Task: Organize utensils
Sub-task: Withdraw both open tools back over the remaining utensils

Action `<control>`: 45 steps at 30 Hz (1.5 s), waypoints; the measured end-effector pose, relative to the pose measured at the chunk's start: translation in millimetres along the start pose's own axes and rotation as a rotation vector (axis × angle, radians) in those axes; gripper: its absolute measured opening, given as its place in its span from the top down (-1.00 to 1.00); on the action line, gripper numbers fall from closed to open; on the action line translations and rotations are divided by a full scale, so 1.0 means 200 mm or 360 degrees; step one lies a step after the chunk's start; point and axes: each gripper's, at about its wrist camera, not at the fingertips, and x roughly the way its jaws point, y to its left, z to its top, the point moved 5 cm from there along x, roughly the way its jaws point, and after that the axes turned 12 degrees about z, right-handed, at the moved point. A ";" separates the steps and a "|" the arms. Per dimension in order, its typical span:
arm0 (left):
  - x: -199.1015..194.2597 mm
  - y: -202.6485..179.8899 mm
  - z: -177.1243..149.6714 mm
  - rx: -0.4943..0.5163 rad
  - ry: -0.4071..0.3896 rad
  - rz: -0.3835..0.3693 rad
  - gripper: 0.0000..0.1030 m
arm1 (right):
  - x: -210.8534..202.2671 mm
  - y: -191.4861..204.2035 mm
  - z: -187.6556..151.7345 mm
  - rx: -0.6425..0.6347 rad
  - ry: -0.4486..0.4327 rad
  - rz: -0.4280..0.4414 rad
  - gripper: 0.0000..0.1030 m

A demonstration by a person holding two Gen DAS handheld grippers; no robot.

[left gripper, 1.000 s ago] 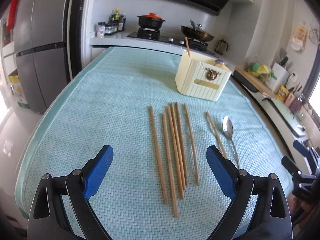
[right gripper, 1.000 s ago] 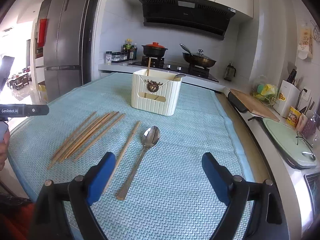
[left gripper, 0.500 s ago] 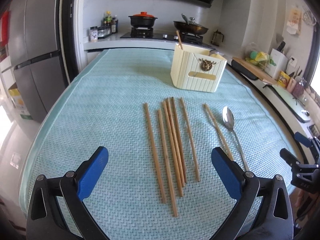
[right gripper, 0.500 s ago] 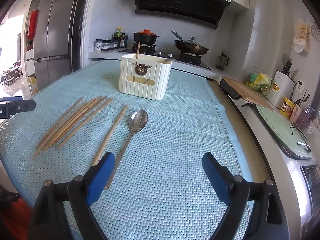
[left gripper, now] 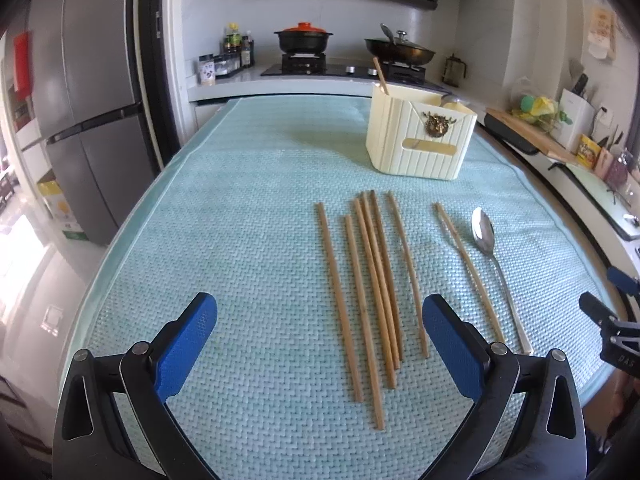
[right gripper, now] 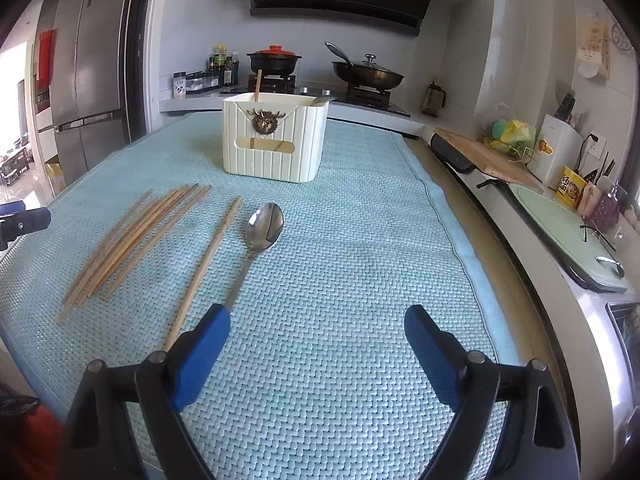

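Several wooden chopsticks (left gripper: pixel 372 276) lie side by side on the teal mat (left gripper: pixel 248 208), with one more chopstick (left gripper: pixel 468 268) and a metal spoon (left gripper: pixel 490 252) to their right. A cream utensil holder (left gripper: pixel 420 140) stands behind them with a chopstick and a spoon in it. My left gripper (left gripper: pixel 320 344) is open and empty, low over the near ends of the chopsticks. In the right wrist view the chopsticks (right gripper: pixel 132 240), spoon (right gripper: pixel 260 236) and holder (right gripper: pixel 276 140) show too. My right gripper (right gripper: pixel 316 356) is open and empty, its left finger by the spoon's handle end.
The mat's right edge (right gripper: pixel 444 216) runs along a counter with a cutting board (right gripper: pixel 488 156) and a green tray (right gripper: pixel 560 224). A stove with a red-lidded pot (left gripper: pixel 303 38) and a pan (left gripper: pixel 400 50) is behind. A fridge (left gripper: pixel 88 100) stands left.
Both grippers have moved forward and lower toward the utensils. The right one has come closer to the spoon's handle. Nothing on the mat has moved.
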 end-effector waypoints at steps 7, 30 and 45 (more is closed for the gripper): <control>0.00 0.04 0.00 -0.0004 -0.0007 0.0161 -0.99 | 0.02 0.03 -0.01 0.0019 0.0005 0.0053 -0.76; -0.03 -0.04 -0.03 0.0058 0.0006 -0.0068 -0.98 | -0.01 0.10 -0.01 -0.0038 -0.0026 0.0116 -0.76; -0.03 -0.04 -0.04 0.0062 0.0046 -0.0124 -0.99 | 0.00 0.10 -0.02 -0.0024 -0.0024 0.0157 -0.76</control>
